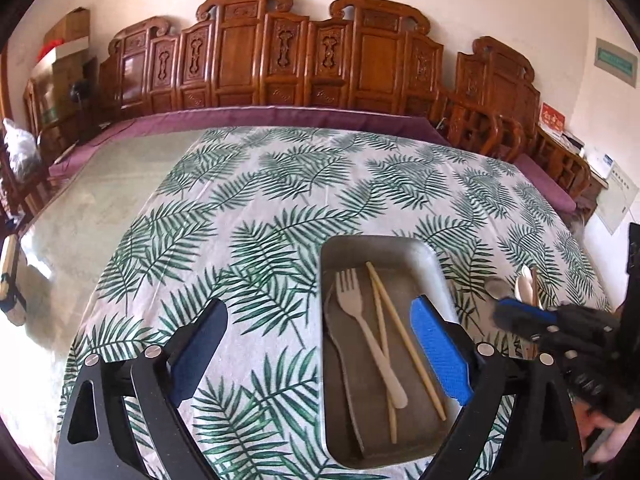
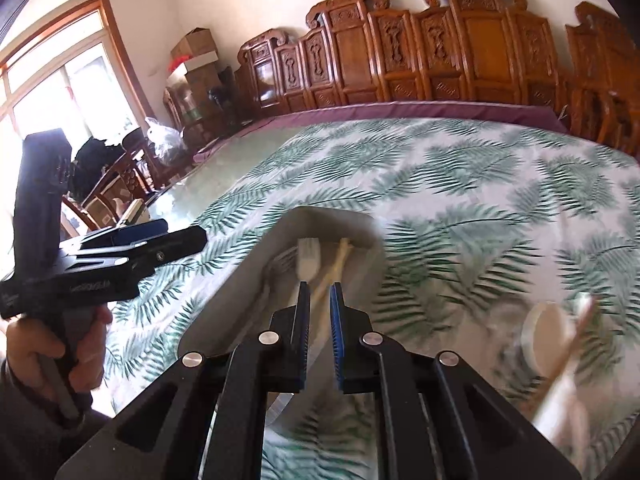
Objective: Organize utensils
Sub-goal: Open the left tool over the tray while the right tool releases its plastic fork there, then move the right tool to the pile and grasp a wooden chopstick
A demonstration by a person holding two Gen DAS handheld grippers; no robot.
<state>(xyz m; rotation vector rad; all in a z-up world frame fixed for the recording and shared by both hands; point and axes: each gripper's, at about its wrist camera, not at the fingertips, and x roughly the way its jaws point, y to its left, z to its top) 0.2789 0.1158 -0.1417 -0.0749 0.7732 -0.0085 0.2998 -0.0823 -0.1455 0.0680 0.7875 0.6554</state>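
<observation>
Hovering wide open above the leaf-print tablecloth (image 1: 256,184), left gripper (image 1: 320,344) held nothing, white fork (image 1: 360,320) and chopsticks (image 1: 404,336) lay in the metal tray (image 1: 384,240), right gripper (image 2: 319,296) nearly closed, empty, over the tray.

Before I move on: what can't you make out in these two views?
- Utensils right of the tray: in the left wrist view the right gripper covers them; in the right wrist view they are motion-blurred.
- Tray's near end: right wrist view, hidden by the right gripper.
- Grey piece beside the fork: type unclear.
</observation>
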